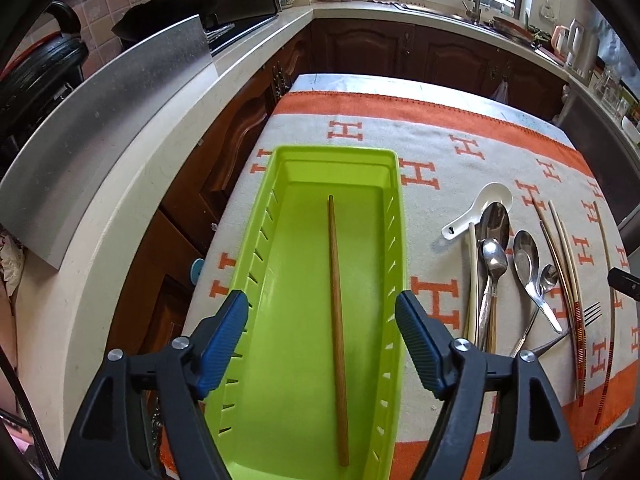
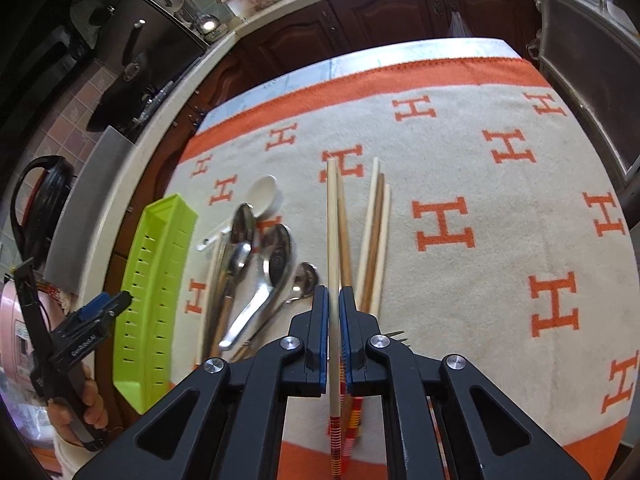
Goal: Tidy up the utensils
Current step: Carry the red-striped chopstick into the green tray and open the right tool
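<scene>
A lime-green slotted tray (image 1: 336, 151) lies along the table's left side, with one brown wooden chopstick (image 1: 335, 264) lengthwise on its floor. My left gripper (image 1: 321, 298) hangs open over the tray, apart from that chopstick. In the right wrist view my right gripper (image 2: 334, 294) is shut on a pale chopstick (image 2: 331, 220) with a red-and-white striped end, held above the cloth. Beside it lie several more chopsticks (image 2: 374, 240), metal spoons (image 2: 276, 256) and a white ceramic spoon (image 2: 266, 194). The same pile (image 1: 496, 264) and a fork (image 1: 592, 312) show to the tray's right.
The table carries a beige cloth (image 2: 480, 184) with orange H marks and an orange border. A person's hand (image 2: 80, 412) holds the left gripper (image 2: 104, 308) beside the tray (image 2: 156, 280). A pale counter (image 1: 132, 184) with dark cabinets wraps the left and far sides.
</scene>
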A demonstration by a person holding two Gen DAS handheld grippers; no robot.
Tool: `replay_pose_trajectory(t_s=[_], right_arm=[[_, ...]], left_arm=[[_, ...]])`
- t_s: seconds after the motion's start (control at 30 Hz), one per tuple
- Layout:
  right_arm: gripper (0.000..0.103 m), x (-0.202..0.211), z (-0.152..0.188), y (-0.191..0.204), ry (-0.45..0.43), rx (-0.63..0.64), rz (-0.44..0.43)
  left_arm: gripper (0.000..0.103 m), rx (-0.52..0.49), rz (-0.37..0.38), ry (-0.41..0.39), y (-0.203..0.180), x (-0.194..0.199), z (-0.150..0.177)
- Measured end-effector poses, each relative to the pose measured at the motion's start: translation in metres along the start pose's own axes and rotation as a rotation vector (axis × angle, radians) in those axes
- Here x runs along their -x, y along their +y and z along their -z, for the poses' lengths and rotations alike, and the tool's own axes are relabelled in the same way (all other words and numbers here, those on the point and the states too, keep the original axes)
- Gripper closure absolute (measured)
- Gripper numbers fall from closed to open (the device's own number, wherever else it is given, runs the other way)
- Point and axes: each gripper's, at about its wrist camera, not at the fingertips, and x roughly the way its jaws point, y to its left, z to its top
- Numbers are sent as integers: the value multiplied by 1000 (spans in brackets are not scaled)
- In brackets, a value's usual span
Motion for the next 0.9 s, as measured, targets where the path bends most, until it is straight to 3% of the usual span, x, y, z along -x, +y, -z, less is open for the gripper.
replay_pose_trajectory(t_s=[0.2, 0.43, 0.67, 0.77, 0.9], right_arm=[[97, 33, -1, 42, -26, 33, -69], [97, 38, -4, 134, 16, 144, -145], [97, 5, -4, 226, 94, 189, -192], [97, -22, -6, 247, 122, 165, -187], [97, -63, -11, 257, 172, 105, -179]], left_arm=[[20, 36, -24, -43, 15, 16, 1], [18, 52, -106, -90, 33, 33, 0], [18, 82, -124, -136, 53, 38, 7], [18, 86, -106, -161, 60, 38, 10], [18, 101, -96, -113, 67, 28, 11]])
